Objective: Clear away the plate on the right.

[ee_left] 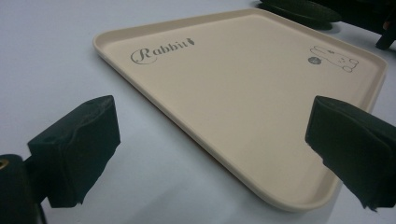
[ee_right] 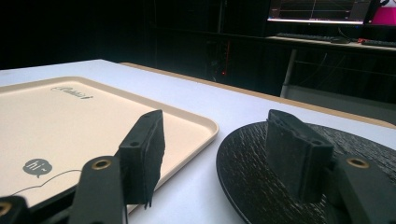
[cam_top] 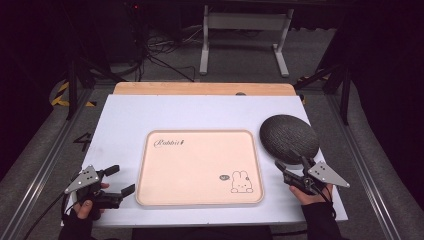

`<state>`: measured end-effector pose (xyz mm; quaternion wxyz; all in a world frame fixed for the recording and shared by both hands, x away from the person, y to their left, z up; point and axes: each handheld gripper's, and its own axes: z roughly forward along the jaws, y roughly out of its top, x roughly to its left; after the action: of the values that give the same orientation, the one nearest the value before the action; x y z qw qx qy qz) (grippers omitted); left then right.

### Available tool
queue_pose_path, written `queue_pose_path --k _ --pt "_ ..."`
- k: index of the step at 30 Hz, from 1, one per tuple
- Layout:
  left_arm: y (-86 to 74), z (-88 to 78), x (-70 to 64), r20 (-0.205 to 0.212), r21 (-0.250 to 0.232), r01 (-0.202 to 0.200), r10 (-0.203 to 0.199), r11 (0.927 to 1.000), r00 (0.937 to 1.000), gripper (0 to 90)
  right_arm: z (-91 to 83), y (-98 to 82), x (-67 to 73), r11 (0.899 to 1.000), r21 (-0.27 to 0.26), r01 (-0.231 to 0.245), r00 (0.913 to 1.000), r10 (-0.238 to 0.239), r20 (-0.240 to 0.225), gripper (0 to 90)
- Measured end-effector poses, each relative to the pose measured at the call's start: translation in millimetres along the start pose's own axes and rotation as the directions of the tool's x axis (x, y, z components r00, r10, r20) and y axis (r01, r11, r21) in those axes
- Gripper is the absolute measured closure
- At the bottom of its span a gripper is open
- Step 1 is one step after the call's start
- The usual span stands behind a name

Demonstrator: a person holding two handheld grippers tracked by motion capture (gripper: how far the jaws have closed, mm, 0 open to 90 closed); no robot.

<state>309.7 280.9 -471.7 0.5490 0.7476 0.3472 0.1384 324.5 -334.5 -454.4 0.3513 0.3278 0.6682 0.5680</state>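
Right gripper view shows the right gripper (ee_right: 212, 154) with jaws spread astride the near rim of the dark plate (ee_right: 261, 186) beside the tray (ee_right: 196, 122), so an off-centre bite risks it slipping, while the left gripper (cam_top: 116, 181) waits unclenched and empty.

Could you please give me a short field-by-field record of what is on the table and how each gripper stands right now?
surface: white table top
tray: beige tray, bare inside, "Rabbit" lettering and a rabbit drawing printed on it
plate: dark round plate, on the table just right of the tray
left gripper: left gripper beside the tray's left edge, jaws wide apart, nothing between them
right gripper: right gripper at the plate's near rim; jaws apart, one over the plate, one left of its rim; contact cannot be told
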Motion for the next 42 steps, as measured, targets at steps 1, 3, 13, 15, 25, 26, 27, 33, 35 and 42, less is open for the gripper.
queue_pose_path --k 1,3,13,15,25,26,27,33,35,42 --pt "0.0 0.1 0.1 0.001 0.000 -0.001 0.001 1.0000 1.0000 3.8 -0.4 0.1 0.1 1.000 -0.001 0.002 1.0000 -0.002 0.001 38.9" --pt "0.1 0.1 0.2 0.001 0.000 0.000 0.000 1.0000 1.0000 3.8 -1.0 0.2 0.5 1.000 0.003 0.003 1.0000 -0.003 0.004 38.8" --pt "0.0 0.1 0.1 0.001 0.000 0.000 0.000 1.0000 1.0000 3.8 -0.9 0.4 0.7 1.000 -0.003 0.009 1.0000 -0.009 0.001 37.9" --pt "0.1 0.1 0.2 0.002 -0.001 -0.002 0.002 1.0000 1.0000 3.8 -0.9 0.4 0.5 1.000 -0.004 0.009 1.0000 -0.009 0.001 37.8" --pt "0.1 0.1 0.2 0.002 -0.001 -0.002 0.002 1.0000 1.0000 3.8 -1.4 0.7 0.2 1.000 -0.008 0.010 0.9999 -0.010 0.004 37.1" --pt "0.0 0.0 0.1 0.002 0.000 0.000 0.000 1.0000 1.0000 3.8 -1.5 0.8 0.3 1.000 -0.008 0.009 0.9999 -0.009 0.006 37.1" --pt "0.0 -0.1 0.2 0.000 -0.002 0.000 0.000 1.0000 1.0000 3.8 -1.6 0.9 0.2 1.000 -0.009 0.008 1.0000 -0.007 0.006 37.0" --pt "0.6 -0.7 0.3 -0.018 -0.010 0.000 0.000 1.0000 0.9998 3.6 -1.6 1.0 0.0 1.000 -0.008 0.005 1.0000 -0.005 0.006 36.7" --pt "1.1 -1.1 0.4 -0.042 -0.032 0.005 -0.006 0.9995 0.9991 3.6 -1.3 0.9 0.0 1.000 -0.007 0.002 1.0000 -0.002 0.007 36.7" --pt "4.6 -4.0 4.4 -0.095 -0.088 0.020 -0.029 0.9959 0.9950 3.7 -2.3 4.2 0.8 1.000 -0.002 0.015 0.9998 -0.015 0.013 36.3"
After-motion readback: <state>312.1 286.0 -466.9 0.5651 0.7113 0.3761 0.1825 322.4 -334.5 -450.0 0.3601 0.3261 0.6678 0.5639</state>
